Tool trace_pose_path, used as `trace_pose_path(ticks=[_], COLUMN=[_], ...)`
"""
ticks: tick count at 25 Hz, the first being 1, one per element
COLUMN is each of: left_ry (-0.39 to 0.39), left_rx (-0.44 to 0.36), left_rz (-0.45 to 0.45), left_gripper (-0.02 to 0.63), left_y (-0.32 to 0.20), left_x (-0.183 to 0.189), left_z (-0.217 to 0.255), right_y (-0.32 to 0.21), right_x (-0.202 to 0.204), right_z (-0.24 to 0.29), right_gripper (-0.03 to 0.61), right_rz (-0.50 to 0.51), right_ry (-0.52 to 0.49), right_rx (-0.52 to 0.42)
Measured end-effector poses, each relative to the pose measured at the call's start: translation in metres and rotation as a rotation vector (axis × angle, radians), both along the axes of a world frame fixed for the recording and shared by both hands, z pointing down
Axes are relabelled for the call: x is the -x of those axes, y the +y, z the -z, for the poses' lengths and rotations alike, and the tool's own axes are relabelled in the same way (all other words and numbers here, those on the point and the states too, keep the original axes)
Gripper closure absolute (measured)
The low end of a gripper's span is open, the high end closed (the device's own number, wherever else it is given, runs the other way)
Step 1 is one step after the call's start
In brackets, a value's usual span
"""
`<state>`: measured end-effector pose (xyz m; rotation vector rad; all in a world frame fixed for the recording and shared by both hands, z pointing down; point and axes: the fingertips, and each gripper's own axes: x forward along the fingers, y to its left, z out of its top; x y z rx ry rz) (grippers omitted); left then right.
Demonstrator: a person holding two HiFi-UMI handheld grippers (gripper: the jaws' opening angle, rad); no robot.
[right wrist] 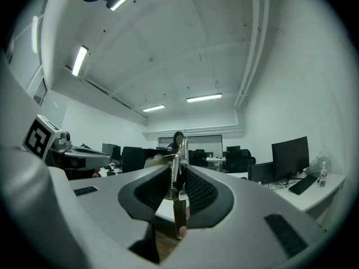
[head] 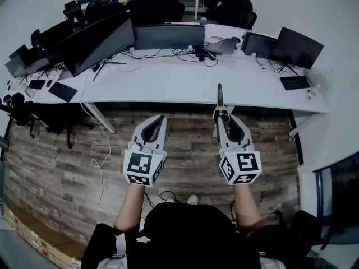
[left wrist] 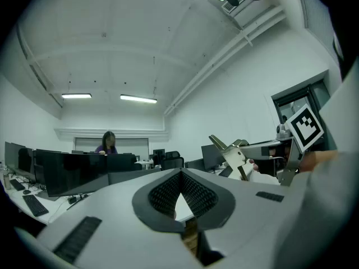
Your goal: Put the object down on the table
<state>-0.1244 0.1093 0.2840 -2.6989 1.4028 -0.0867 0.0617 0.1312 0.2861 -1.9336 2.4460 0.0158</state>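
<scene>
The right gripper [head: 222, 115] is clamped on 1 thin metal tool [head: 219, 96], possibly pliers. It holds the tool level and on edge, tip over the near edge of the desk [head: 168, 83], apparently for set-down. The left gripper [head: 161, 119] is closed, empty and idle.

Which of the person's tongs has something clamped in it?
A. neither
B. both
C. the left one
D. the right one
D: a thin metal piece stands pinched between the right tongs, while the left tongs are closed on nothing.
</scene>
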Motion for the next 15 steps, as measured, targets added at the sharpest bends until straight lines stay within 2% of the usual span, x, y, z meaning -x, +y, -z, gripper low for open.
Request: trace_pose_path(ticks=[15], left_ry=[-0.015], left_rx=[0.015], left_rz=[0.022], left_gripper=[0.601], left_y=[0.002], left_x=[-0.053], left_z=[-0.017], right_y=[-0.002], right_x=[-0.053], right_z=[-0.02], right_gripper=[0.485], right_rz=[0.039], right_ry=[-0.037], right_rx=[0.02])
